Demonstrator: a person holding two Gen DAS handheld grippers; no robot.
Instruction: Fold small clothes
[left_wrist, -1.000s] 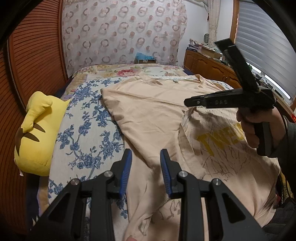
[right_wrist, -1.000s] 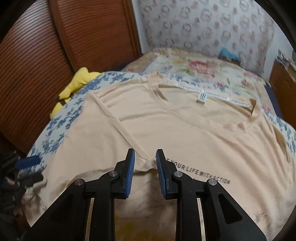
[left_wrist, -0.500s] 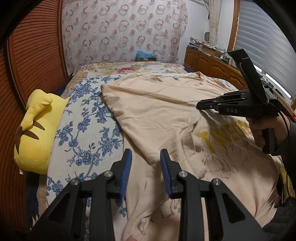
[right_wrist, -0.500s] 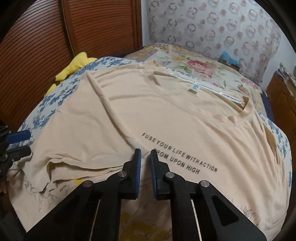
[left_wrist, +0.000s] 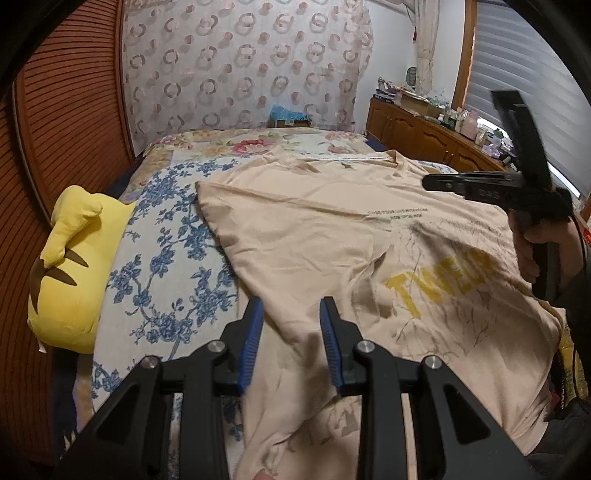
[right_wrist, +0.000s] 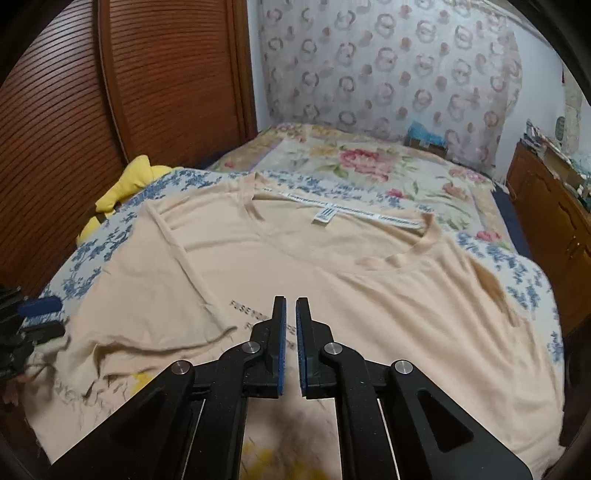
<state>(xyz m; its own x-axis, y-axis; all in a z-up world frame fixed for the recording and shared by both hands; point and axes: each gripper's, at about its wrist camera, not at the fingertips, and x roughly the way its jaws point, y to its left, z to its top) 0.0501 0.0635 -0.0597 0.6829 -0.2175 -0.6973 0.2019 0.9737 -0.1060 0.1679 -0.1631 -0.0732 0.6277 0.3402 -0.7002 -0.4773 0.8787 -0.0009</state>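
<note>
1. beige t-shirt (right_wrist: 332, 280) lies spread on the bed (right_wrist: 369, 162), front up, collar toward the top of the right wrist frame, so the whole body is laid out for folding. it fills the centre and lower half of both views.
2. one side is already folded inward: a flap with a loose edge crosses the lower left of the right wrist view, with yellow print showing below it. in the left wrist view the flap runs diagonally from upper centre to lower centre, probably the first fold.
3. left gripper (left_wrist: 291, 343) at bottom centre of its view, jaws parted, nothing between them. it hangs over the folded flap's lower edge, cloth visible through the gap, not pinched. likely parked there, ready to pin or take the hem.
4. right gripper (right_wrist: 290, 343) at bottom centre of its view, jaws nearly together with a thin gap, having just opened a little. no cloth between them, released. it sits above the chest print, clear of the fabric.
5. in the left wrist view the right gripper (left_wrist: 480, 184) is at the right edge, held in a hand (left_wrist: 535, 240) above the shirt, blurred.
6. yellow plush (left_wrist: 70, 266) at the left edge, on the bedding beside the shirt, not touching it, out of the way.
7. judgement: fold is partway; the side at the right of the right wrist frame is not yet folded.
</note>
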